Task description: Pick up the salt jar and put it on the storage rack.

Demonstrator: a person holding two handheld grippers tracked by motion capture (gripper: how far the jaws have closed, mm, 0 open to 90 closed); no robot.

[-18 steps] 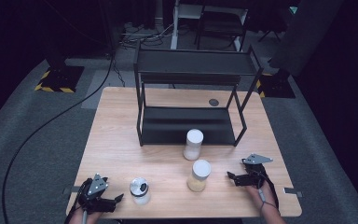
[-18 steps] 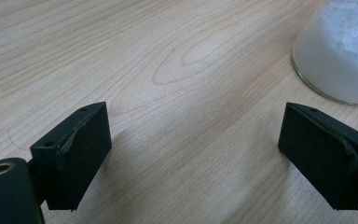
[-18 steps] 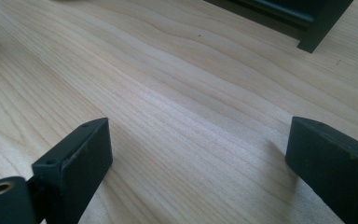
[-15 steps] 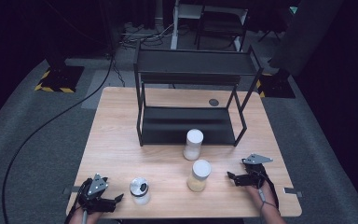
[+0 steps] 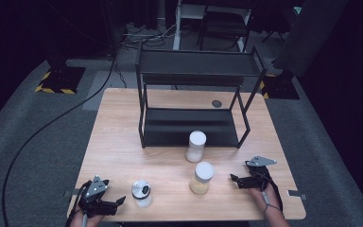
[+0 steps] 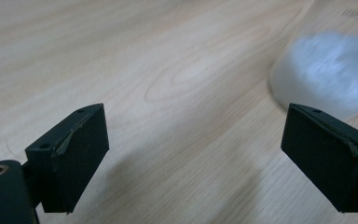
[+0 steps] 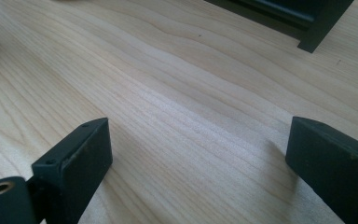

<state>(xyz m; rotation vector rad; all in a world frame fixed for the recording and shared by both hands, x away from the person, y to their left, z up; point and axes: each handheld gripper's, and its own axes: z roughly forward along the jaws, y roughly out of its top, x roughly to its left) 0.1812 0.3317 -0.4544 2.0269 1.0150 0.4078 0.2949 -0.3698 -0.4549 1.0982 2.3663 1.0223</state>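
No writing is legible on the small clear jar, just beside the left hand-held gripper, jaws apart. Right hand-held gripper, jaws apart, near the yellow-filled jar; bare table between.

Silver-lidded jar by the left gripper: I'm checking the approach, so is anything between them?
Nothing visible: bare table lies between the open left gripper and the silver-lidded jar, which stands just beside its jaws.
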